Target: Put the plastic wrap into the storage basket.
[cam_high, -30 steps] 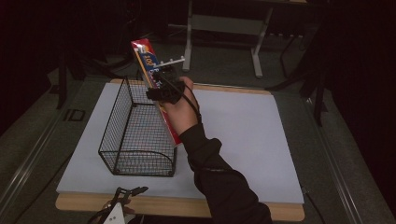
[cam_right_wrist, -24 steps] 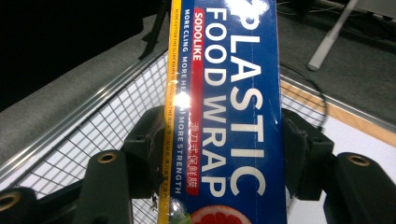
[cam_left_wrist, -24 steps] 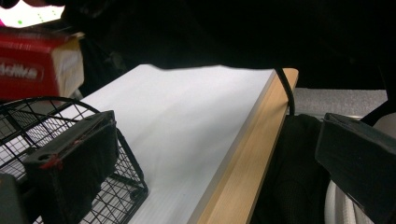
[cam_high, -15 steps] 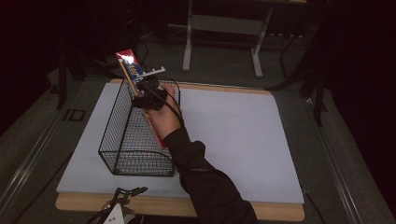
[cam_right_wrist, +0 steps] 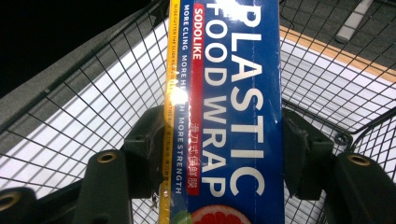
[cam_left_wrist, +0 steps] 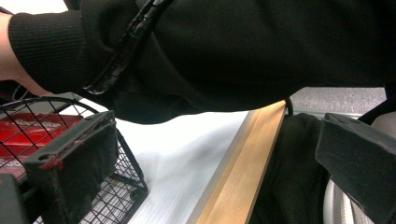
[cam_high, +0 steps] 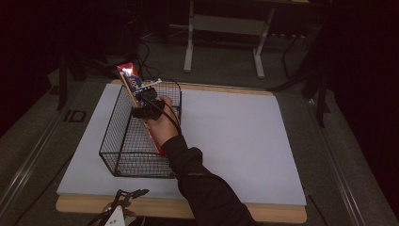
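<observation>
My right gripper [cam_high: 145,100] is shut on a long plastic food wrap box [cam_high: 134,85], red and blue, tilted over the black wire basket [cam_high: 123,151] with its lower end inside the basket and its top poking past the far rim. In the right gripper view the box [cam_right_wrist: 233,107] fills the middle, both pads [cam_right_wrist: 147,154] pressed on its sides, basket mesh [cam_right_wrist: 79,112] behind. My left gripper [cam_high: 127,197] rests at the table's front edge, jaws apart; in its own view my left gripper [cam_left_wrist: 210,158] stands open with nothing between its pads [cam_left_wrist: 74,163].
A white sheet [cam_high: 235,141] covers the wooden table [cam_high: 263,212], with bare room to the right of the basket. The right sleeve [cam_left_wrist: 233,51] crosses above the left gripper. A metal stand [cam_high: 226,28] sits on the dark floor beyond the table.
The right hand has carried the box leftward and down, from above the basket's right side into the basket. The left gripper has stayed put.
</observation>
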Demonstrator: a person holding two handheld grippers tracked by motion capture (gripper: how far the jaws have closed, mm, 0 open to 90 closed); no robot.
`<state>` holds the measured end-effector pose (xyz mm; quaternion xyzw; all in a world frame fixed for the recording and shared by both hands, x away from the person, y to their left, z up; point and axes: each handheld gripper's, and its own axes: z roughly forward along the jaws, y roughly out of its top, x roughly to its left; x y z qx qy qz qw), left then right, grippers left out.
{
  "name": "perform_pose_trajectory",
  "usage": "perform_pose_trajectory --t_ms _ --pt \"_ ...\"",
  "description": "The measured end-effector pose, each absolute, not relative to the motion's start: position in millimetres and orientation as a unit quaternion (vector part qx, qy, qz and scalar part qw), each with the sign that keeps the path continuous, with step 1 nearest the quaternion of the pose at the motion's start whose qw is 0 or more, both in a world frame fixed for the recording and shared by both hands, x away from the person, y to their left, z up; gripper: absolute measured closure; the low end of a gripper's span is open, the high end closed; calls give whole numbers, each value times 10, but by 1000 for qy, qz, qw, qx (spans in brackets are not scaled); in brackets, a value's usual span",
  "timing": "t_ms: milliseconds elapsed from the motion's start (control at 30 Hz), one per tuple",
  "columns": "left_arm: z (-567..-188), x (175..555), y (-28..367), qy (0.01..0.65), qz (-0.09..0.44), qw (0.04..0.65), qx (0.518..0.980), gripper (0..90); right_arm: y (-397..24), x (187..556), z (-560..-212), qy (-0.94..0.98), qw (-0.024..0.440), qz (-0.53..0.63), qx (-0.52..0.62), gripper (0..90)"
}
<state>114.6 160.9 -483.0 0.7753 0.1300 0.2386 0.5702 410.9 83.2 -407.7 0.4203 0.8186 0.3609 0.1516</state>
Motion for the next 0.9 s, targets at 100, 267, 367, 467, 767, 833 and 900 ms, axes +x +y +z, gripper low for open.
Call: perform_pose_trajectory --t_ms 100,267,367,467,767,833,900 --pt "-4833 1149 1605 130 237 570 776 1 810 4122 -4112 817 144 360 426 393" --pt "-4835 1152 1602 131 235 571 776 1 810 4130 -4201 827 147 341 423 390" --pt "-4837 1155 1603 131 234 569 777 1 796 4142 -4278 831 138 328 428 389" --pt "-4836 1156 1602 130 233 570 777 1 772 4146 -4319 829 139 327 432 388" --pt "-4840 1159 1600 130 232 569 778 1 733 4151 -4252 829 131 338 427 328" --pt "-4843 1162 1600 130 231 568 779 1 710 4131 -4204 830 129 345 420 267" --pt "-4846 1161 1597 131 231 568 779 1 692 4110 -4165 839 112 348 403 147"
